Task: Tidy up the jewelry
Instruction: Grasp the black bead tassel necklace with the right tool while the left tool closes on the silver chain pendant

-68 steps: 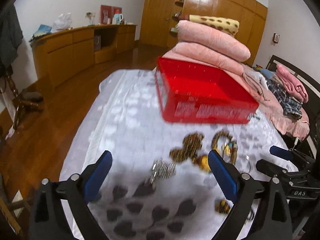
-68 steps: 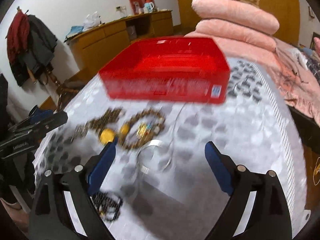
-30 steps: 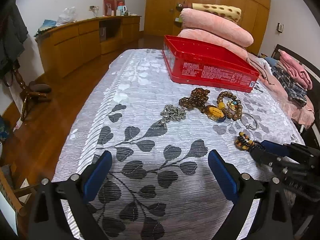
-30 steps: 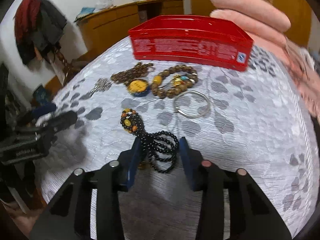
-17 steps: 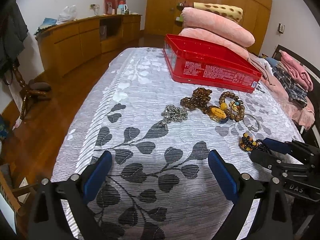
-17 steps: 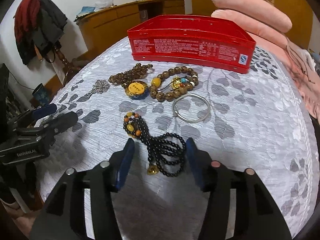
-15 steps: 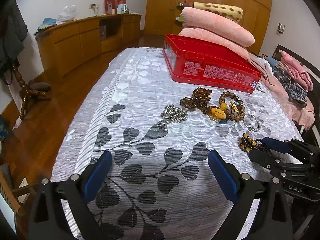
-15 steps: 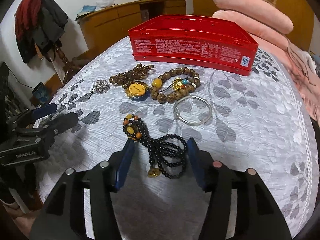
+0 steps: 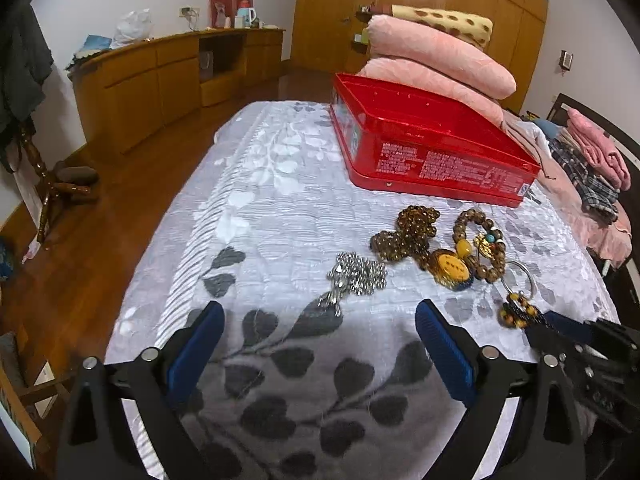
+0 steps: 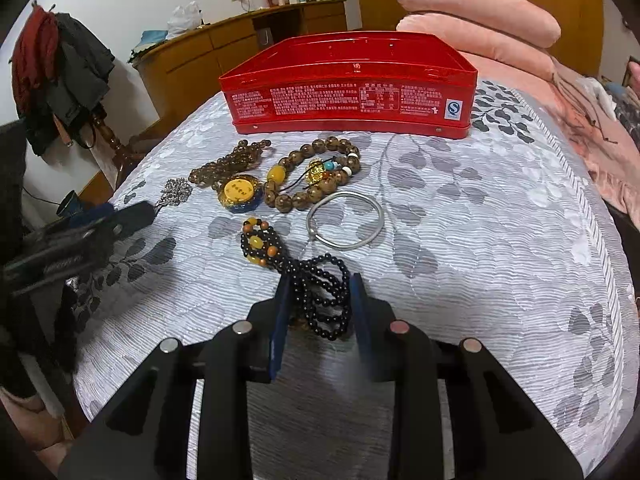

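Note:
On the leaf-patterned bedspread (image 10: 480, 240) lie a black bead necklace (image 10: 316, 276) with amber beads, a silver bangle (image 10: 346, 220), a wooden bead bracelet (image 10: 316, 172), a brown bead string with a yellow pendant (image 10: 240, 192) and a sparkly silver chain (image 9: 356, 276). Behind them stands an open red tin (image 10: 348, 92). My right gripper (image 10: 318, 292) is closing, its blue pads pressing the bunched black beads from both sides. My left gripper (image 9: 318, 320) is open just short of the silver chain, with nothing between its fingers.
Pink folded quilts (image 9: 436, 56) are stacked behind the tin. Folded clothes (image 9: 592, 168) lie at the right of the bed. A wooden sideboard (image 9: 160, 80) and a coat stand (image 10: 60, 64) stand across the wooden floor to the left.
The right jaws opened wider over the black beads, then narrowed onto them. The left gripper has crept forward towards the silver chain.

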The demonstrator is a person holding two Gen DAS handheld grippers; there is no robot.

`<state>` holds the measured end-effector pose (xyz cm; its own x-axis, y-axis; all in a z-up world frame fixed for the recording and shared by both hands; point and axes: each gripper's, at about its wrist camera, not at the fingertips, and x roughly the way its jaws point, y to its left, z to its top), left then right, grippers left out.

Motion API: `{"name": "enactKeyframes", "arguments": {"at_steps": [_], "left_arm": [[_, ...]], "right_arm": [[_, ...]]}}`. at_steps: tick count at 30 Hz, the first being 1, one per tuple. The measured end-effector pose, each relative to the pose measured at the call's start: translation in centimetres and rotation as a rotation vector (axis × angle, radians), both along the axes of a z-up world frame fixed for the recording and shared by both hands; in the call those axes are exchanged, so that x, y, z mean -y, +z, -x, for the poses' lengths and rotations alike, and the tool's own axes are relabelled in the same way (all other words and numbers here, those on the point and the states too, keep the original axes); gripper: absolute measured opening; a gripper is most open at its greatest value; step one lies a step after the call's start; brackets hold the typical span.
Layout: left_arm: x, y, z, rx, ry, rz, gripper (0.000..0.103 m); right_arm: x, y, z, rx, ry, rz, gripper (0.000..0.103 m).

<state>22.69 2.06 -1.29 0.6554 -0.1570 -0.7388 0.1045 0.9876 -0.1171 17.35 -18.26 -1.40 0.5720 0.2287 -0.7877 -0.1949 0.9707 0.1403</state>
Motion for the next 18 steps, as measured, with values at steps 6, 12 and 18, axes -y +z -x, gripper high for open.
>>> {"name": "enactKeyframes", "arguments": {"at_steps": [6, 12, 18], "left_arm": [[0.3, -0.5, -0.8, -0.042, -0.013, 0.0, 0.057], [-0.3, -0.5, -0.1, -0.033, -0.001, 0.024, 0.011], [-0.6, 0.0, 2.2, -0.032, -0.021, 0.065, 0.01]], "right_arm": [[0.0, 0.0, -0.2, 0.0, 0.004, -0.005, 0.029], [0.0, -0.1, -0.2, 0.0, 0.003, -0.01, 0.029], [0.0, -0.1, -0.2, 0.0, 0.003, -0.016, 0.03]]}}
